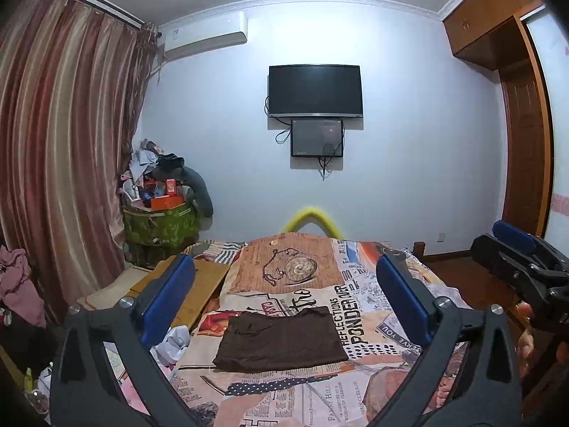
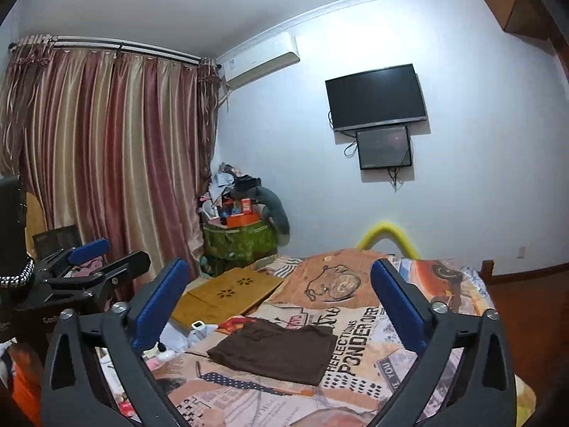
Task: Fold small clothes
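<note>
A small dark brown garment (image 1: 281, 338) lies flat in a rough rectangle on the printed bedspread (image 1: 355, 284); it also shows in the right wrist view (image 2: 275, 350). My left gripper (image 1: 284, 277) is open and empty, held above and in front of the garment. My right gripper (image 2: 281, 284) is open and empty too, raised above the bed. The right gripper shows at the right edge of the left wrist view (image 1: 515, 249). The left gripper shows at the left of the right wrist view (image 2: 103, 259).
A wooden board (image 2: 227, 293) lies left of the bed with white items (image 2: 177, 338) beside it. A green bag heaped with clutter (image 2: 240, 238) stands by the striped curtain (image 2: 106, 163). A yellow foam arch (image 2: 387, 235) is at the bed's far end.
</note>
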